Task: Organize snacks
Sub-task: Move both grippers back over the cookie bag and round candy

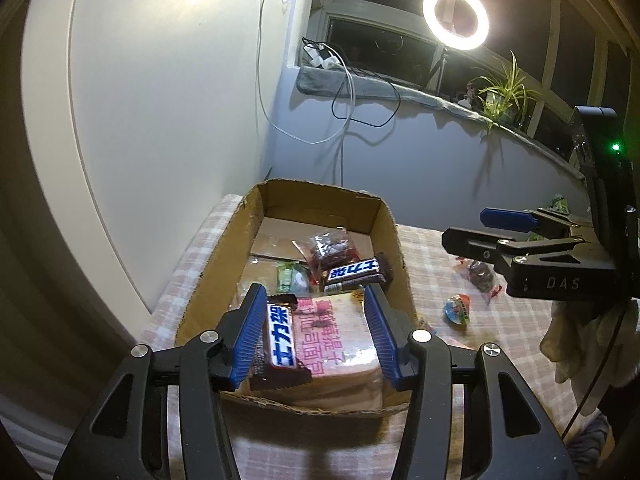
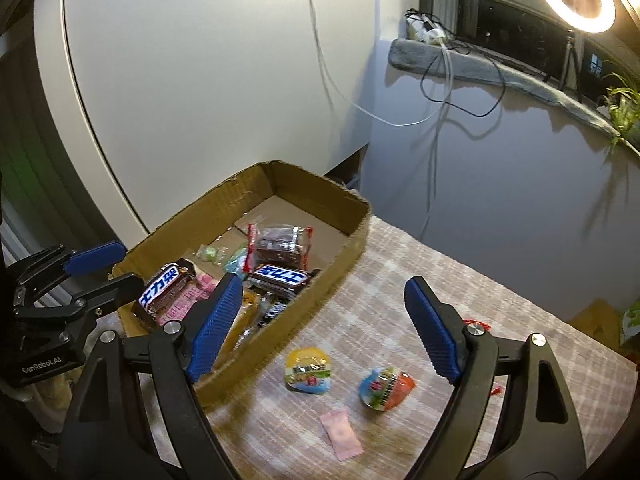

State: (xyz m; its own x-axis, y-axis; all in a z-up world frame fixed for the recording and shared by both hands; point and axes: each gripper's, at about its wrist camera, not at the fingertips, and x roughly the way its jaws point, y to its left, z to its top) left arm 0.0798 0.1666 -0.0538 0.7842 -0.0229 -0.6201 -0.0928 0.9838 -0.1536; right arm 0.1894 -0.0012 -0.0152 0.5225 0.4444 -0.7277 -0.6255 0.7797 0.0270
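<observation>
An open cardboard box [image 1: 394, 240] [image 2: 352, 236] stands on the checked tablecloth with several snacks in it. My left gripper [image 1: 316, 306] is open over the box's near end; a brown Snickers bar [image 1: 282, 340] [image 2: 162, 286] leans against its left finger above a pink bread pack [image 1: 340, 332]. A second Snickers bar [image 1: 354, 274] [image 2: 280, 276] and a dark red packet [image 1: 332, 246] [image 2: 280, 246] lie deeper in. My right gripper [image 2: 324, 300] is open and empty above two jelly cups [image 2: 308, 370] [image 2: 386, 388] and a pink sachet [image 2: 342, 436].
A white cabinet [image 1: 160, 100] stands behind the box. A grey wall and window sill [image 1: 360, 84] with cables, a ring light [image 1: 456, 16] and a plant [image 1: 502, 92] lie beyond. A jelly cup [image 1: 456, 308] and a dark packet [image 1: 480, 276] lie on the cloth right of the box.
</observation>
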